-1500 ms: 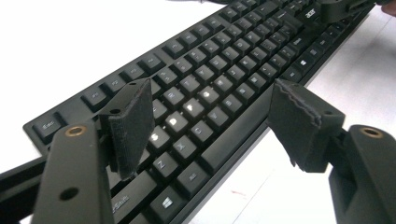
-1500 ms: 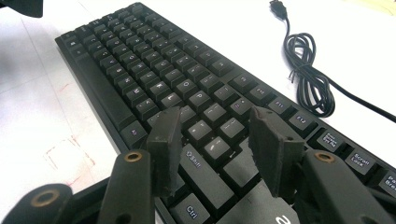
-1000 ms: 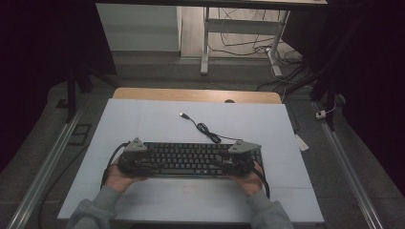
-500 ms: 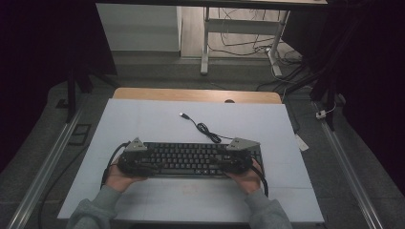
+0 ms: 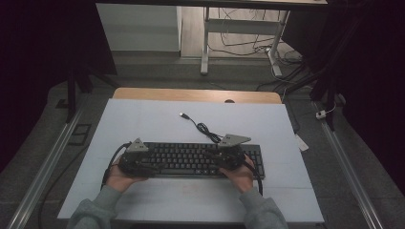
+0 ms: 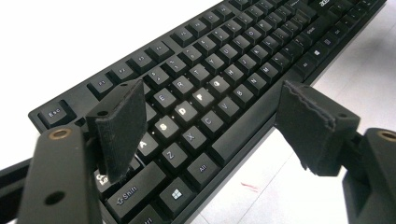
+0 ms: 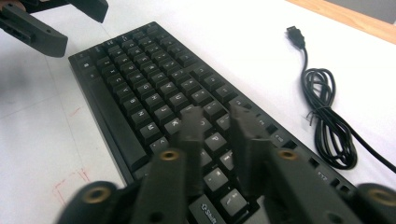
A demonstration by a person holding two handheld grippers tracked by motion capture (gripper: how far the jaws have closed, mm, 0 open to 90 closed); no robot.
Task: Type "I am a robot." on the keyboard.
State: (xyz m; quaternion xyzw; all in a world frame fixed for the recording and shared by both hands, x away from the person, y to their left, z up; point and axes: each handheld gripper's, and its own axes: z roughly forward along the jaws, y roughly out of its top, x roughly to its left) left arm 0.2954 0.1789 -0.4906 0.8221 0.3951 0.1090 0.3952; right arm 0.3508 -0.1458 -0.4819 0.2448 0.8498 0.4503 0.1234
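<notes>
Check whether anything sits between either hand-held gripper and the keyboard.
Nothing visible does. The left hand-held gripper hangs open over the keyboard, and the right hand-held gripper, jaws just narrowed with nothing between them, hovers above its keys.

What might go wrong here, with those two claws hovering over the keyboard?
The right gripper, whose jaws have just been closing with nothing between them, sits low over the keyboard; its tips might catch a keycap. The left gripper stands open across the keyboard's front edge and might shove it. The loose cable could snag.
</notes>
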